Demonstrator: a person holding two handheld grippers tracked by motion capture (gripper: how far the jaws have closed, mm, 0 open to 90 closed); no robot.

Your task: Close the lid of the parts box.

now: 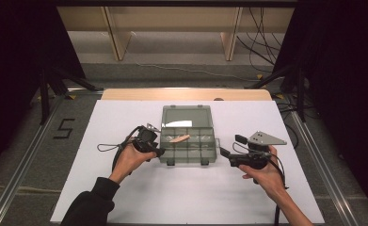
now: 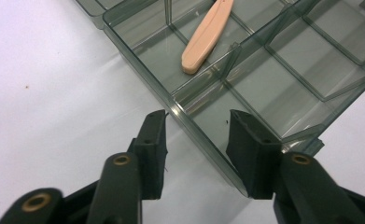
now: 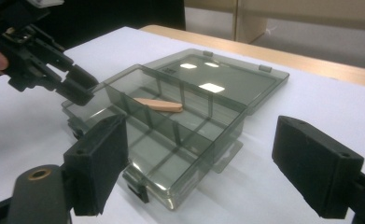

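White table (image 1: 125, 197) — left gripper (image 2: 196, 126) jaws straddle organizer box (image 2: 283, 79) wall.

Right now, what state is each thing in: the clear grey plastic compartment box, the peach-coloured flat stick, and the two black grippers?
Clear grey plastic compartment box: open, lid laid flat behind.
Peach-coloured flat stick: lying in the box, across a divider.
Left gripper: jaws part open, straddling the box's side wall, no visible pressing.
Right gripper: open wide, holding nothing.
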